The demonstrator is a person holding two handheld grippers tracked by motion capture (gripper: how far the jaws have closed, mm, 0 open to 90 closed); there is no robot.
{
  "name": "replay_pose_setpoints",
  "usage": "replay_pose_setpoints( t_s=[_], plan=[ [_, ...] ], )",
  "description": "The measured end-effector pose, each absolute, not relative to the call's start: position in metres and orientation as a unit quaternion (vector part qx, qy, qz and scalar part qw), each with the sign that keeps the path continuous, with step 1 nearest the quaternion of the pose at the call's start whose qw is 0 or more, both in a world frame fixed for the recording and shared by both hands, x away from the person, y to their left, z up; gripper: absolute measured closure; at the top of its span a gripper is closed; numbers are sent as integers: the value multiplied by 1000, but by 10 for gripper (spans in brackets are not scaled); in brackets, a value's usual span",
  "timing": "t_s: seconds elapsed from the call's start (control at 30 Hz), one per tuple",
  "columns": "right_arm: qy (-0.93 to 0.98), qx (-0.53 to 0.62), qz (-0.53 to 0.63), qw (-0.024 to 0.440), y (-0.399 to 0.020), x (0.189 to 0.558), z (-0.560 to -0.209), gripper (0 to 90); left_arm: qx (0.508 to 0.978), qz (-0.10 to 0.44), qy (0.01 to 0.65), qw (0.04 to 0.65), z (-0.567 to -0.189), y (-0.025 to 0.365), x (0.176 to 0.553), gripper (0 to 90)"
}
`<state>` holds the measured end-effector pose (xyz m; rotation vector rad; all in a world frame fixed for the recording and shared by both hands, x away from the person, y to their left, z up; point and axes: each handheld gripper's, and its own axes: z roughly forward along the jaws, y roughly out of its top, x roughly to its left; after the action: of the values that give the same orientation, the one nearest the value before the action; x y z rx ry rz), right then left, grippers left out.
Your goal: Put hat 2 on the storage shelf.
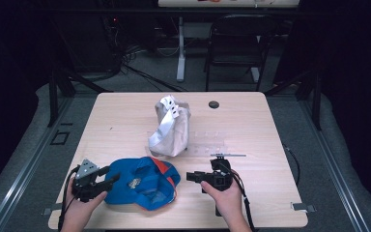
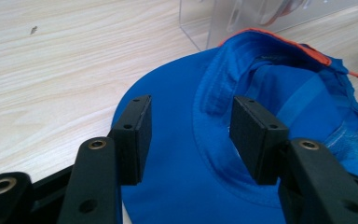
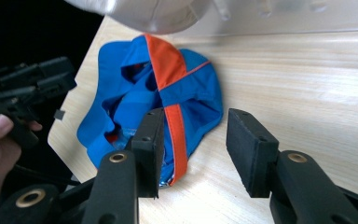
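Jaws apart beside unlabelled blue cap point(image 1: 142, 182)

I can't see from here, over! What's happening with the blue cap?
Left gripper open, over the brim. Right gripper open, at the other side. Blue cap upside down, unheld. Nothing in the way.

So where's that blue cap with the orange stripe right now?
The blue fabric cap with the orange stripe lies upside down at the table's near edge in the high view, between the two tongs, just in front of the white cap.
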<state>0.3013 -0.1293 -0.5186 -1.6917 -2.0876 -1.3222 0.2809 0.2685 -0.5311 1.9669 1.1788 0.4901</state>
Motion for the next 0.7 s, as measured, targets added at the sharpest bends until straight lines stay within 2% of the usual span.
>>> replay_pose_setpoints(
  t_s=[0.2,0.7],
  plan=[
    [-699,-561,-435,83,-119,302,-524,570,765,198,471,392,-535,273,282,494],
    [-717,-553,-414,95,-99,306,-539,571,781,199,457,377,-536,268,281,500]
  ],
)
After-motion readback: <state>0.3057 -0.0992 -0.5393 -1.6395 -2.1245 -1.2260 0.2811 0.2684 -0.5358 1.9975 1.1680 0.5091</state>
